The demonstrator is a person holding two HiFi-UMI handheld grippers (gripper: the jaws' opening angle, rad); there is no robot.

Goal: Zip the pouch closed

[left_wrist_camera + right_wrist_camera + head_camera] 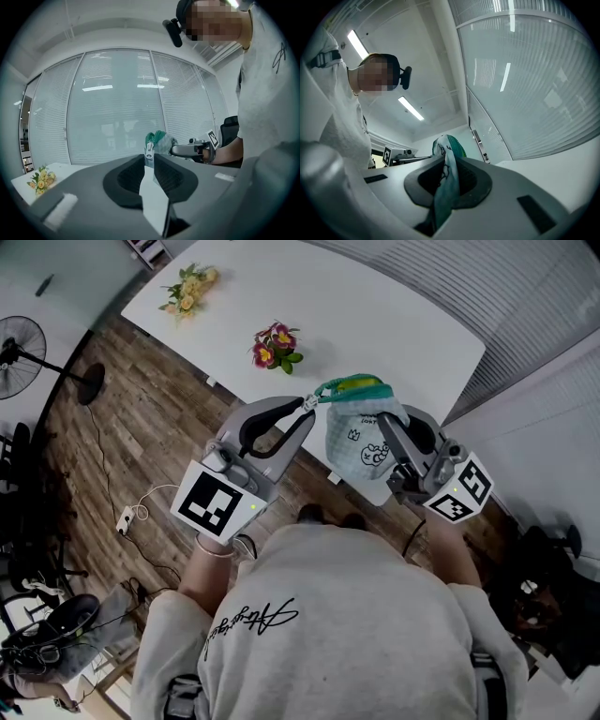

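The pouch (361,432) is soft, light cloth, held up in the air over the bench's (394,324) near edge. The right gripper (385,422) squeezes its floppy side with shut fingers. The left gripper (307,409) pinches the little zipper pull (149,151) in its fingers, likely the best spot to tug.

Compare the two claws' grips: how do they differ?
The left claw nips only the zipper pull at its very tips; the right claw clamps the pouch fabric deep between its pads. The left reaches the pouch's green top edge, the right its side. Both are shut, holding one pouch.
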